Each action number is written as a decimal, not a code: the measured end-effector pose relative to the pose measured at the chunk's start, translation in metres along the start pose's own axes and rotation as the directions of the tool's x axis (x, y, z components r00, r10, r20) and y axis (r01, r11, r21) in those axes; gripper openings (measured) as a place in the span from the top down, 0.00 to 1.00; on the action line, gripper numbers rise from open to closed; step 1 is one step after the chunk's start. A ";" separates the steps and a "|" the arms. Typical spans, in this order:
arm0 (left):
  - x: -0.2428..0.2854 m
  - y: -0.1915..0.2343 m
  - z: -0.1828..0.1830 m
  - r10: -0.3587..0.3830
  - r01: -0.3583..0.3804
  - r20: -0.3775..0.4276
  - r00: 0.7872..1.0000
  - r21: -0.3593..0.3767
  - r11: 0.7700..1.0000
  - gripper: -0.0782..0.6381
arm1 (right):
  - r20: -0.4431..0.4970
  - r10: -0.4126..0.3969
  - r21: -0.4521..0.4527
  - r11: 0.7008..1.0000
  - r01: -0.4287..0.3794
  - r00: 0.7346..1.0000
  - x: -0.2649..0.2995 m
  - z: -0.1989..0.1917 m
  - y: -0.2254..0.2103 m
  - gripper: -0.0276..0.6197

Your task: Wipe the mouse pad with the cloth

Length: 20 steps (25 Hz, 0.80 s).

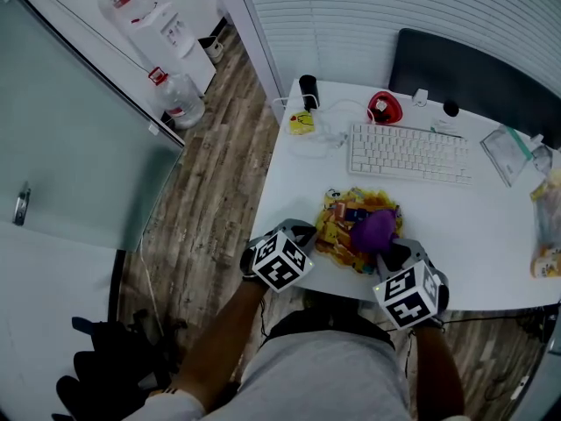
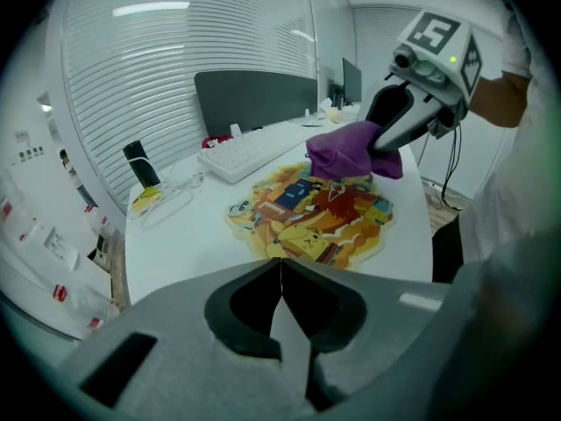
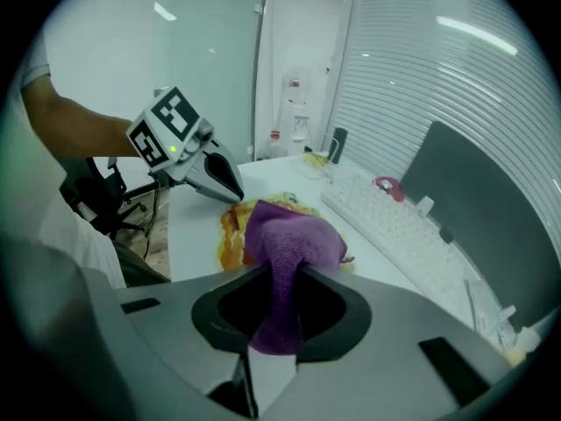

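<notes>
Nearest the person, the left tongs [image 2: 280, 263] are pressed together at the tips with nothing between them, and they sit above the near edge of the white counter [image 1: 289, 191], just beside the left side of the mouse pad [image 1: 337, 228]. The right tongs [image 3: 280, 276] are clamped on a purple cloth [image 3: 294, 235], a strip of which runs back between the two jaws while the rest bunches out in front. In the head view the cloth sits over the right part of the pad, a yellow and orange cartoon-printed mat with an irregular outline lying flat near the counter's front edge; whether the cloth presses on it cannot be told. Beyond the pad lies a white keyboard [image 1: 408, 153], well apart from it. Farther back are a small red object [image 1: 383, 107] and a dark upright device [image 1: 308, 90] with white cables beside it. A dark panel [image 1: 473, 77] stands behind the counter, and a water dispenser [image 1: 166, 26] stands on the wooden floor to the far left.
</notes>
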<state>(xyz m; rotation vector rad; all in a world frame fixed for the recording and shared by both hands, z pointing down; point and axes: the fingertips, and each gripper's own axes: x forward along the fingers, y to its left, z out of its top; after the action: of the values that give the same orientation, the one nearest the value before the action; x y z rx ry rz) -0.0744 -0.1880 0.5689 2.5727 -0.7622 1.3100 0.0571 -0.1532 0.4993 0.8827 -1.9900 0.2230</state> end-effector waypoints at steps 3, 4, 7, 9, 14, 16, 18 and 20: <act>0.001 0.000 -0.002 -0.002 0.002 -0.005 1.000 -0.003 1.000 0.87 | 0.009 0.066 -0.071 0.995 -0.066 0.998 0.016 0.023 0.031 0.85; 0.001 -0.001 -0.002 -0.004 0.004 -0.005 1.000 -0.002 1.000 0.87 | 0.007 0.085 -0.091 0.992 -0.084 0.996 0.021 0.029 0.041 0.85; 0.003 -0.003 -0.002 -0.007 0.007 -0.003 1.000 0.000 1.000 0.87 | -0.013 0.128 -0.136 0.982 -0.129 0.992 0.038 0.038 0.064 0.85; 0.004 -0.003 -0.003 -0.008 0.008 -0.002 1.000 0.000 1.000 0.87 | -0.032 0.143 -0.170 0.975 -0.147 0.989 0.048 0.040 0.074 0.85; 0.004 -0.003 -0.003 -0.012 0.012 0.001 1.000 0.007 1.000 0.87 | -0.083 0.141 -0.197 0.968 -0.155 0.987 0.061 0.030 0.078 0.85; 0.004 -0.003 -0.003 -0.014 0.014 0.002 1.000 0.008 1.000 0.87 | -0.090 0.136 -0.180 0.972 -0.151 0.987 0.059 0.023 0.074 0.85; 0.004 -0.003 -0.003 -0.016 0.016 0.001 1.000 0.008 1.000 0.87 | -0.096 0.128 -0.159 0.977 -0.143 0.987 0.055 0.015 0.067 0.85; 0.004 -0.003 -0.003 -0.017 0.017 0.001 1.000 0.009 1.000 0.87 | -0.106 0.119 -0.137 0.982 -0.133 0.987 0.050 0.004 0.060 0.85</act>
<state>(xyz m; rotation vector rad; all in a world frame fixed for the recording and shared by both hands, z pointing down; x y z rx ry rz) -0.0729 -0.1859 0.5741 2.5813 -0.7342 1.3107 -0.0013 -0.1361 0.5482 0.6435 -1.9464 0.1879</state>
